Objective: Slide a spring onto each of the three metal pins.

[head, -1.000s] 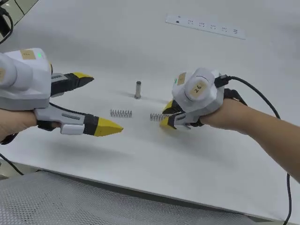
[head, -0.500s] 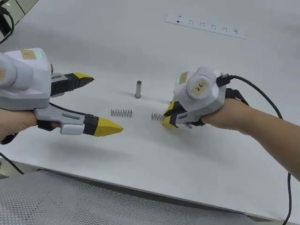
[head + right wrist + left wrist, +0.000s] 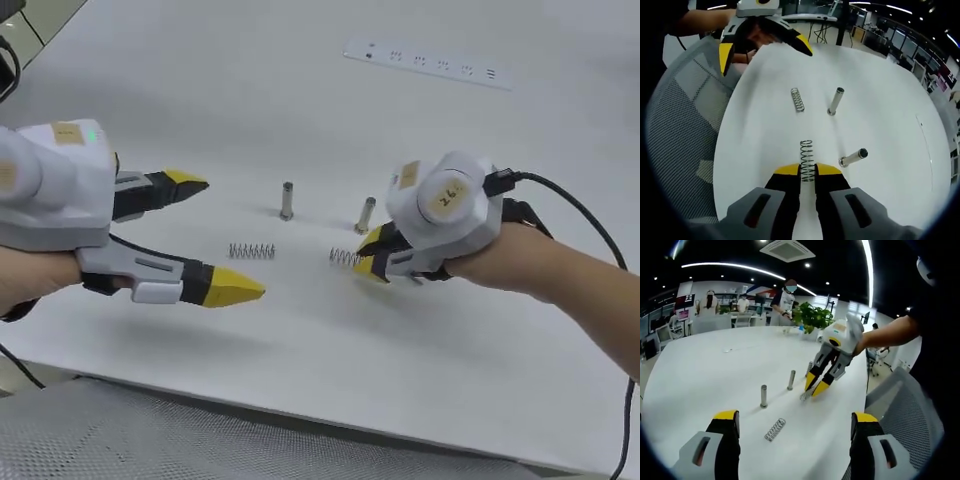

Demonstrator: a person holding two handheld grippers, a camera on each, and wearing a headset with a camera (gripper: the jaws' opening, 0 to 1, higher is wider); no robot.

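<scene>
Pinching a spring (image 3: pixel 807 155) by its near end: the right gripper (image 3: pixel 807 172). Jaws of the left gripper (image 3: pixel 795 416) wide apart, another spring (image 3: pixel 775 429) just ahead.

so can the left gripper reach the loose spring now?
Probably yes: left gripper is open, the loose spring lies on bare table just ahead of its fingers; right gripper, on the other spring, sits aside.

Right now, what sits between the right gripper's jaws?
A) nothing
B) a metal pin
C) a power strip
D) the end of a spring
D: in the right gripper view, the right gripper has its jaws closed on the near end of a spring, which stretches away from it.
</scene>
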